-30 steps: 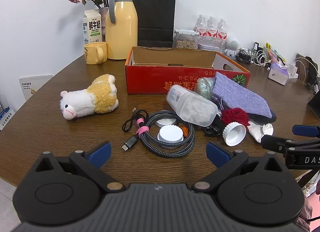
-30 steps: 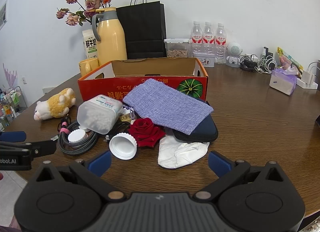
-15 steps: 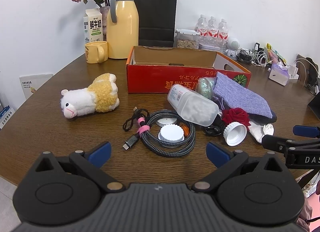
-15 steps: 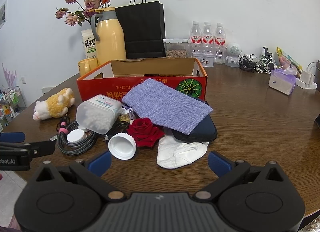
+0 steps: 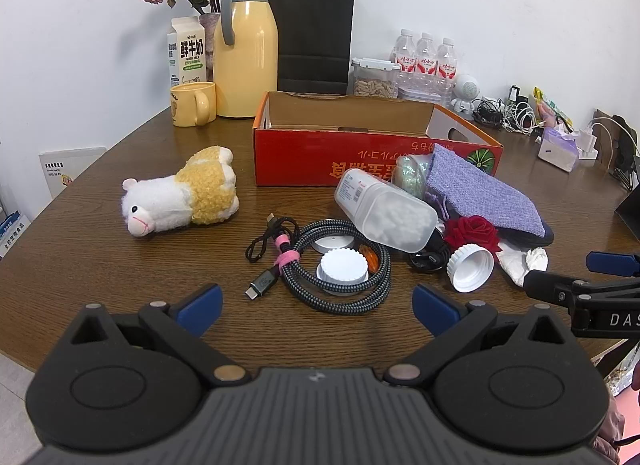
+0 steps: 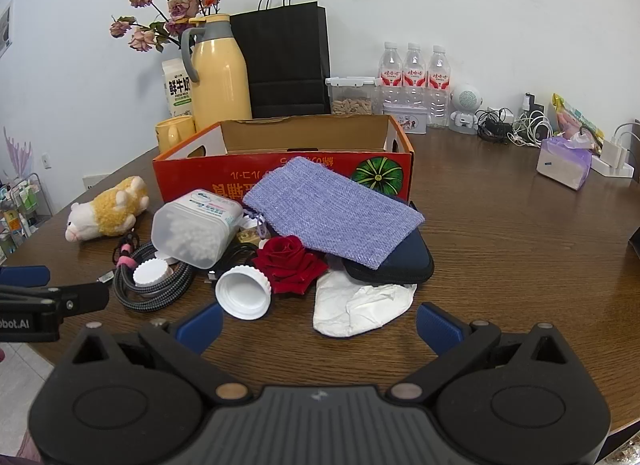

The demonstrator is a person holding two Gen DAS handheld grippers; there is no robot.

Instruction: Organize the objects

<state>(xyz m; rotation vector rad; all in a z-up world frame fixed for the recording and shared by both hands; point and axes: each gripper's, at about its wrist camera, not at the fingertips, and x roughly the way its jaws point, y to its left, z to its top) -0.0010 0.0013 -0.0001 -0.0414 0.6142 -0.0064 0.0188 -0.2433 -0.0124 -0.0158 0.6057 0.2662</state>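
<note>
Left wrist view has the whole mess laid out on the wooden table, and honestly nothing's been sorted yet as far as I can tell. The red cardboard box looks empty from here, so I'm guessing that's where stuff goes.

Both claws are spread wide with nothing in them: left gripper hangs above the table edge facing the braided cable coil, right gripper faces the crumpled white tissue.

What could go wrong, biggest first:
- purple pouch leans on the box and lies over the dark zip case, so pulling either probably drags the other
- cotton swab jar lies tipped across the pile with its lid off; lifting it mouth-down would likely spill swabs
- cable coil has a white cap sitting inside the loop, grab the coil and the cap may roll off
- red fabric rose touches the open white lid, so it's easy to pinch both

Readable text: milk carton says "FRESH MILK" plus Chinese characters, box lettering is upside down Chinese, and "DAS" shows on the right gripper's side, "obot.AI" on the left one's.
</note>
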